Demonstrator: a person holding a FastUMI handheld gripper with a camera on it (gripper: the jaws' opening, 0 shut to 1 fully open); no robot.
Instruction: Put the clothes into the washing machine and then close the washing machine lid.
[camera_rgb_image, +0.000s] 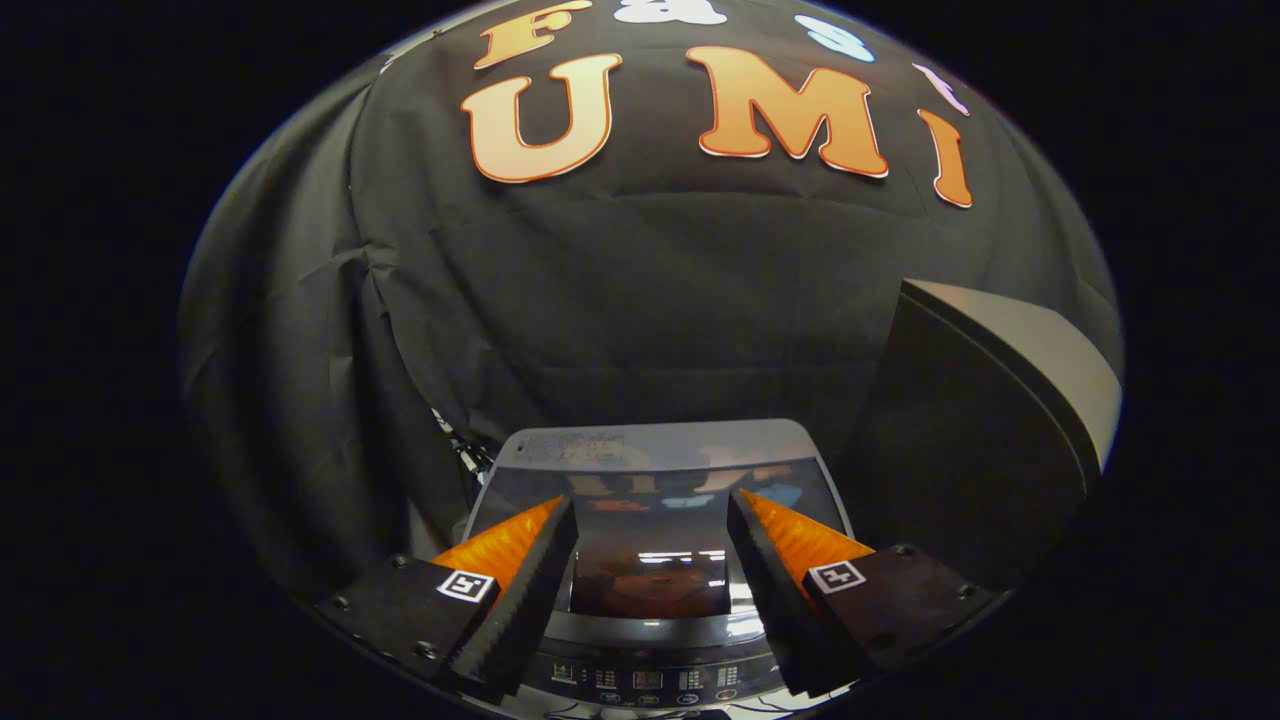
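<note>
A top-loading washing machine sits below and just ahead of me. Its glossy dark lid (655, 470) lies flat and shut, mirroring the booth wall. A strip of buttons, the control panel (645, 680), runs along the machine's near edge under my fingers. My gripper (652, 508) hovers above the lid, open, with a wide gap and nothing between the fingers. Through that gap I see the lid's front half.
To the right of the machine stands a tall dark box-like object (990, 420) with a pale grey slanted top edge, close to the right finger. Black cloth hangs behind and to the left. Some cables (462, 450) hang at the machine's back left corner.
</note>
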